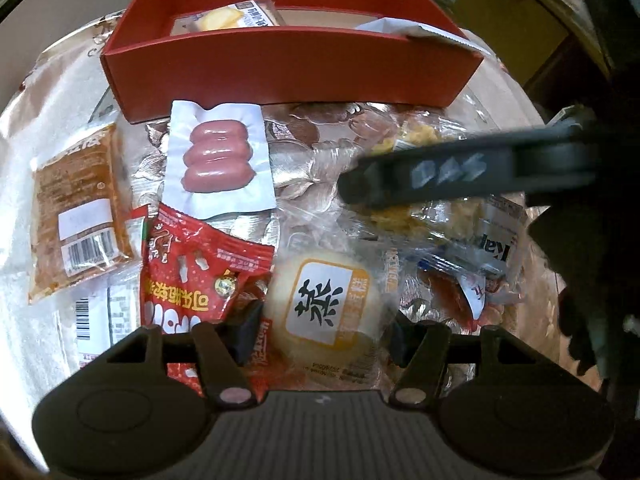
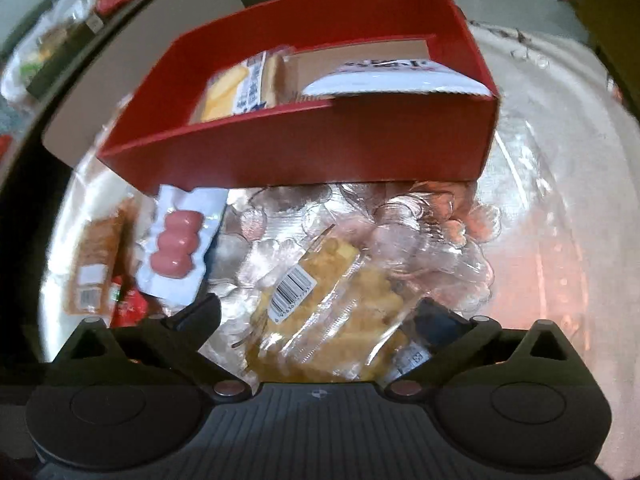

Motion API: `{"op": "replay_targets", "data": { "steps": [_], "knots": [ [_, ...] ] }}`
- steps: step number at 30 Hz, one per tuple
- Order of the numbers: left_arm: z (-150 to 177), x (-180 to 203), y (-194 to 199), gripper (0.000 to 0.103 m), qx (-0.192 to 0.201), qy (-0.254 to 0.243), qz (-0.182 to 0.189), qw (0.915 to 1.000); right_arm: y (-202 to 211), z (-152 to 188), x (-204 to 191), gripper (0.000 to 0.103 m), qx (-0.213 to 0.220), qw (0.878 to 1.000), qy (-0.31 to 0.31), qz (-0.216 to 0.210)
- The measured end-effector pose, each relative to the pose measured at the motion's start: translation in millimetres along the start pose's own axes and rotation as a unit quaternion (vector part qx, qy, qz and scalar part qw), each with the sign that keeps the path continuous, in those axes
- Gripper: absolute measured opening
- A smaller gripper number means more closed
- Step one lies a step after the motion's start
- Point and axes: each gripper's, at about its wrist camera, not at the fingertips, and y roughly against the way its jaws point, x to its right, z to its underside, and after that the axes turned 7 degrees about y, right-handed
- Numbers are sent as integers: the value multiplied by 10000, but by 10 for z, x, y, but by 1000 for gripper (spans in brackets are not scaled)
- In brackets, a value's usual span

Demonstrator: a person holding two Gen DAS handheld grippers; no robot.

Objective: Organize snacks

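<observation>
Here, the red box (image 1: 280, 68) stands at the far side of the table (image 1: 24, 208), and two packets already lie inside: a yellow biscuit pack (image 1: 228, 16) at its left and a white packet (image 2: 396, 76) at its right. That looks like an early stage; most snacks are still loose on a clear patterned platter (image 2: 420, 220) in front of the box. Left over, as seen: a sausage pack (image 1: 218, 156) touching the box's near wall, an orange-brown pack (image 1: 76, 208) to its left, a red bag (image 1: 192, 276), a round yellow cake (image 1: 324, 308), a clear pack of yellow crackers (image 2: 320, 316), and a blue-and-white wrapper (image 1: 480, 248) at the right. The left gripper (image 1: 320, 332) points steeply down over the pile, its jaws at a narrow setting either side of the round yellow cake; whether the pads actually press the wrapper I cannot tell, since the cake's edges hide the contact. The right gripper (image 2: 320, 312) also tilts steeply down, jaws spread wide, straddling the cracker pack without pinching it; in the left wrist view one of its fingers (image 1: 420, 180) crosses above that same pack. The right wrist view is smeared, so fine detail there is unreliable. My reading: the crackers are the next pick, with the cake alongside.
</observation>
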Motion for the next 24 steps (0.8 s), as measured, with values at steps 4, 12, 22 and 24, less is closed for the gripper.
{"op": "replay_targets", "data": {
  "steps": [4, 12, 22, 24],
  "knots": [
    [5, -15, 17, 54, 18, 14, 39, 10000, -41, 29, -115, 103, -4, 9993, 92, 366],
    [29, 22, 28, 54, 63, -96, -72, 9999, 23, 133, -97, 101, 237, 9984, 300, 413],
    [-31, -85, 221, 53, 261, 180, 247, 9992, 324, 90, -145, 74, 349, 9974, 452, 451],
    [-48, -115, 271, 53, 325, 244, 307, 9987, 434, 78, -98, 73, 500, 9973, 323, 425]
  ]
}}
